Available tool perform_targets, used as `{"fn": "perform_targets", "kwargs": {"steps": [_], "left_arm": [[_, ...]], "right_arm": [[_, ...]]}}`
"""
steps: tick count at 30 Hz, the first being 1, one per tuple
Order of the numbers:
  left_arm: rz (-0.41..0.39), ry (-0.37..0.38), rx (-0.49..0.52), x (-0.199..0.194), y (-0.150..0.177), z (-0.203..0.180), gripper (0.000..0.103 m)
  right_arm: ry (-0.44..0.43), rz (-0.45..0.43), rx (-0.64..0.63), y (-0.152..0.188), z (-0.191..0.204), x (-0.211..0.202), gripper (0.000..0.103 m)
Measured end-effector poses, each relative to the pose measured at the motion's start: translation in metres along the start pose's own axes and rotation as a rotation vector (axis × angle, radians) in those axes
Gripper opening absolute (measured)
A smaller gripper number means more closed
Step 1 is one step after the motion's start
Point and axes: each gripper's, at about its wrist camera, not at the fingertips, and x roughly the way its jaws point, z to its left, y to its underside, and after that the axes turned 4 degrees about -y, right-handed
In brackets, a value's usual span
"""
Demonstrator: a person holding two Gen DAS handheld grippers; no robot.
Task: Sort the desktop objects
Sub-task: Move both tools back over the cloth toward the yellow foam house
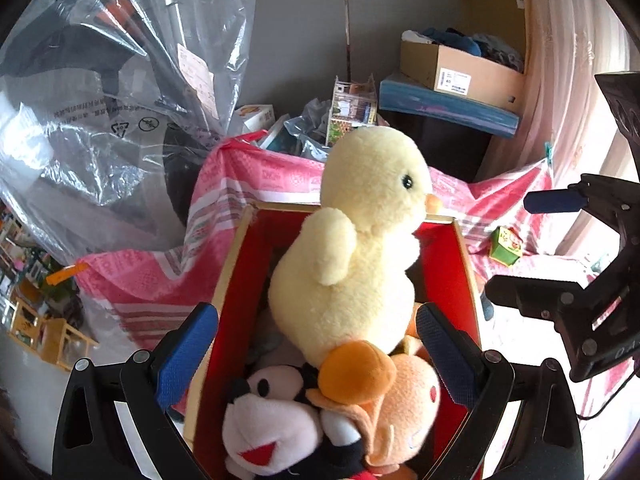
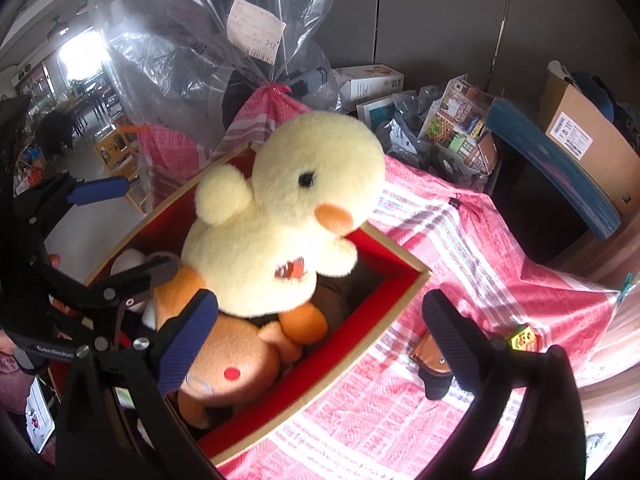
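Plush toys fill the red-lined box [image 2: 404, 292] that rests on the pink cloth [image 2: 480, 248]. On top sits a yellow duck [image 1: 352, 240], over an orange plush [image 2: 228, 364] and a black-and-white mouse toy [image 1: 272, 420]. Both the left gripper [image 1: 316, 356] and the right gripper [image 2: 316, 340] have their jaws spread wide with nothing pinched. A small green cube [image 1: 506, 246] lies near the cloth's right edge.

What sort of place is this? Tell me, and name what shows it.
Probably a cluttered storage corner of a home or shop: a cardboard box of clothes, a big plastic-wrapped bundle, and a red toy box on a pink cloth.
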Motion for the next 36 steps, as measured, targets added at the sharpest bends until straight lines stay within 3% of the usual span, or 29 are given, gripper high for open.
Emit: {"fn": "perform_targets", "kwargs": {"steps": [10, 17, 22, 29, 36], "left_arm": [[0.002, 0.064, -0.039, 0.001, 0.026, 0.004, 0.099], [0.032, 0.019, -0.049, -0.004, 0.034, -0.015, 0.099], [0.019, -0.038, -0.035, -0.028, 0.036, -0.053, 0.099], [0.041, -0.086, -0.013, -0.046, 0.043, -0.136, 0.099], [0.062, -0.089, 0.009, -0.053, 0.048, -0.217, 0.099]], "right_arm": [[0.006, 0.074, -0.032, 0.024, 0.019, -0.004, 0.103], [-0.022, 0.079, -0.052, 0.044, 0.018, -0.010, 0.103], [-0.074, 0.047, -0.043, 0.067, -0.004, -0.027, 0.103], [-0.137, 0.046, -0.041, 0.111, -0.055, -0.051, 0.103], [-0.143, 0.047, -0.021, 0.160, -0.118, -0.070, 0.102]]}}
